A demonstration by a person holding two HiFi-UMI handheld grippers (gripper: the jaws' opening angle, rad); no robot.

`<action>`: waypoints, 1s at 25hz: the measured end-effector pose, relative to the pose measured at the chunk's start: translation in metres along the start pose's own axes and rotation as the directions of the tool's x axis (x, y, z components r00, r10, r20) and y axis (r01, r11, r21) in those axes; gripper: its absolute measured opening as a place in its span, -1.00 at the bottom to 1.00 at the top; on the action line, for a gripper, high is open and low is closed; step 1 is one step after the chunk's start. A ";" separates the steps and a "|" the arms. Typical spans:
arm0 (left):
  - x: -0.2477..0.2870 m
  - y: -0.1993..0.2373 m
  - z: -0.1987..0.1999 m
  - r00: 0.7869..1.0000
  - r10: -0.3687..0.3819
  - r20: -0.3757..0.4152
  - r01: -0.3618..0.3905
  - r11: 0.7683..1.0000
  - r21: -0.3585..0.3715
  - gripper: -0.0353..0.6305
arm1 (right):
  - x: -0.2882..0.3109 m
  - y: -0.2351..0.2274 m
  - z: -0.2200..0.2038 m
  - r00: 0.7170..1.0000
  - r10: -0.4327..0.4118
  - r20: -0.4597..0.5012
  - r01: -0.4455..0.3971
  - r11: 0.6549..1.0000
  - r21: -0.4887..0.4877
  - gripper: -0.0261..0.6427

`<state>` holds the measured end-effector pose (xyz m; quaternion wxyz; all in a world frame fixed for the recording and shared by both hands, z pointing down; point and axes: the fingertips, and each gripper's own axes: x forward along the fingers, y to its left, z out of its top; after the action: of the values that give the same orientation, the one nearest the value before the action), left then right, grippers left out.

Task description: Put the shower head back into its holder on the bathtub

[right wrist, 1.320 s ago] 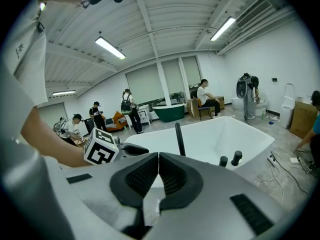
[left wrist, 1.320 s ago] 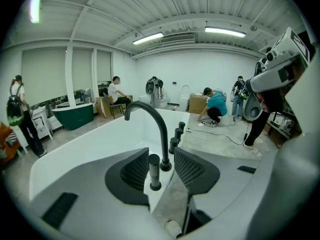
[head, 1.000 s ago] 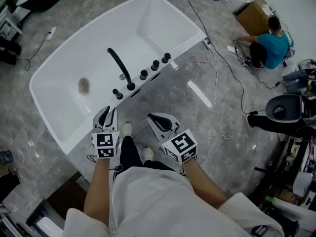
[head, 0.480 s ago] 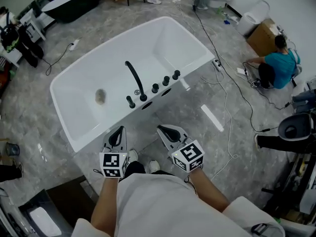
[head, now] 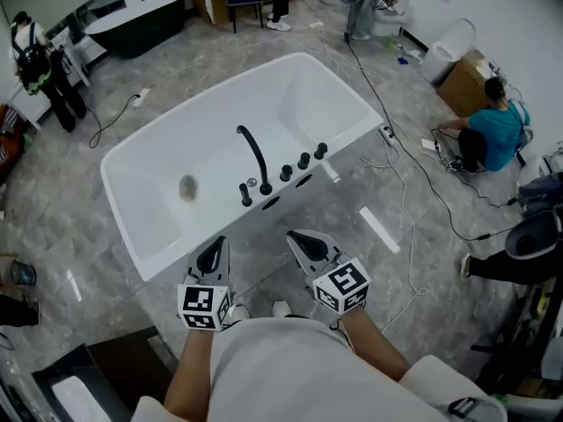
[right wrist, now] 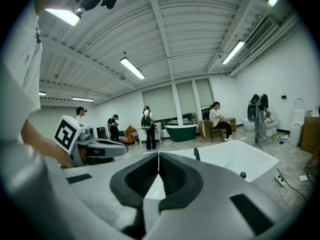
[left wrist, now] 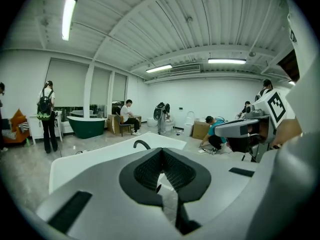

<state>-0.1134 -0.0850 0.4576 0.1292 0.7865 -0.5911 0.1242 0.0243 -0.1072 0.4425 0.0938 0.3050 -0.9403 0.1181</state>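
The white bathtub (head: 149,236) lies ahead of me on the grey floor. A black curved spout (head: 255,156) and three black knobs (head: 303,160) stand on its near rim. Left of the spout, a slim black handle (head: 244,193) stands upright on the rim; it looks like the shower head in its holder. My left gripper (head: 211,255) hovers short of the rim, shut and empty. Beside it, my right gripper (head: 303,240) is also shut with nothing in it. Past the closed left gripper (left wrist: 161,151) shows the spout (left wrist: 141,143). Beyond the right gripper (right wrist: 158,156) I see the tub (right wrist: 235,159).
Cables (head: 405,174) and a white bar (head: 378,229) lie on the floor right of the tub. A person in teal (head: 488,134) crouches by a cardboard box at far right. A person with a backpack (head: 35,60) stands far left near a dark green tub (head: 132,25).
Both grippers have lifted and drawn back from the tub's rim. The left jaws have closed. The head view has swung up, showing more of the room.
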 end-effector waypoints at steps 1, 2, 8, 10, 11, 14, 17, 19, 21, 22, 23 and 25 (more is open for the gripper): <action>-0.004 0.003 0.001 1.000 -0.006 0.002 0.006 1.000 0.003 -0.86 | 0.001 0.003 0.003 1.000 -0.006 0.003 0.006 1.000 -0.002 -0.87; -0.009 0.007 0.002 1.000 -0.011 0.004 0.011 1.000 0.005 -0.86 | 0.002 0.007 0.005 1.000 -0.013 0.006 0.013 1.000 -0.003 -0.87; -0.034 0.034 0.009 0.999 -0.025 0.027 0.026 0.999 -0.026 -0.86 | -0.001 0.028 0.013 0.998 -0.059 0.012 0.059 0.998 -0.009 -0.87; -0.041 0.042 0.011 0.999 -0.034 0.031 0.034 0.999 -0.027 -0.86 | -0.004 0.034 0.013 0.997 -0.079 0.013 0.079 0.997 -0.007 -0.87; -0.044 0.044 0.010 0.999 -0.040 0.032 0.041 0.999 -0.027 -0.86 | -0.005 0.037 0.013 0.996 -0.089 0.014 0.089 0.996 -0.005 -0.87; -0.050 0.048 0.009 0.997 -0.067 0.032 0.068 0.997 -0.022 -0.86 | -0.010 0.044 0.016 0.993 -0.114 0.022 0.114 0.994 0.000 -0.87; -0.052 0.049 0.012 0.995 -0.087 0.039 0.088 0.996 -0.017 -0.86 | -0.013 0.047 0.020 0.991 -0.132 0.027 0.133 0.991 -0.016 -0.87; -0.053 0.051 0.014 0.995 -0.092 0.046 0.093 0.996 -0.016 -0.86 | -0.012 0.048 0.022 0.990 -0.140 0.028 0.141 0.990 -0.024 -0.87; -0.053 0.051 0.016 0.994 -0.101 0.051 0.101 0.995 -0.009 -0.86 | -0.012 0.049 0.024 0.989 -0.146 0.035 0.147 0.989 -0.022 -0.87; -0.052 0.051 0.017 0.993 -0.106 0.053 0.106 0.994 -0.005 -0.86 | -0.012 0.049 0.026 0.988 -0.149 0.038 0.149 0.989 -0.021 -0.87; -0.052 0.050 0.018 0.992 -0.111 0.055 0.112 0.994 -0.002 -0.86 | -0.011 0.048 0.026 0.988 -0.150 0.040 0.151 0.988 -0.021 -0.87; -0.051 0.050 0.019 0.991 -0.120 0.060 0.121 0.993 0.000 -0.86 | -0.011 0.047 0.027 0.988 -0.150 0.041 0.151 0.988 -0.018 -0.87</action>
<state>-0.1742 -0.0592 0.4247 0.1203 0.8238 -0.5464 0.0913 0.0017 -0.0717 0.4063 0.0873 0.3762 -0.9176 0.0946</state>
